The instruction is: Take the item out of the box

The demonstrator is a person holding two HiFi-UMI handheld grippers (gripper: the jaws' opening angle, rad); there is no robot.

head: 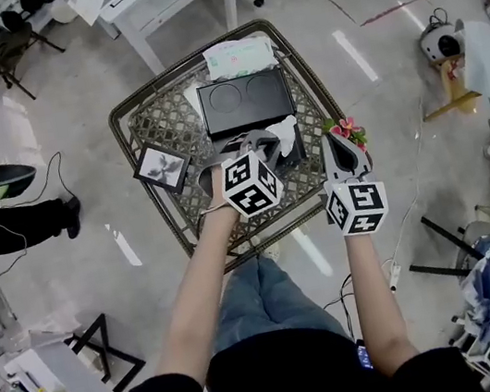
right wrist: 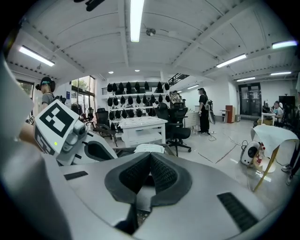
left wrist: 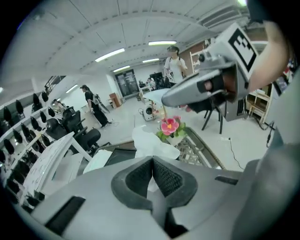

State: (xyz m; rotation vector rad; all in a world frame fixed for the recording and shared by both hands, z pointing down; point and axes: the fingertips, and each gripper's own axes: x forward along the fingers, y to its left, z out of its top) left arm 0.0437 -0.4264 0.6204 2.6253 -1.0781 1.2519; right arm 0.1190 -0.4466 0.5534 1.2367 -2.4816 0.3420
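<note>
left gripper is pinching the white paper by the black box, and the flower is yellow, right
Not quite: the flower is pink, not yellow, as the left gripper view shows. The left gripper does pinch the white paper by the black box.

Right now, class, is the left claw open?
No, the left claw is shut, pinching the white paper that rises just ahead of it.

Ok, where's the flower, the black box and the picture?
flower (head: 347,129), head view, on the pink petals.
black box (head: 245,102), head view, middle of its top.
picture (head: 162,167), head view, its middle.
</note>
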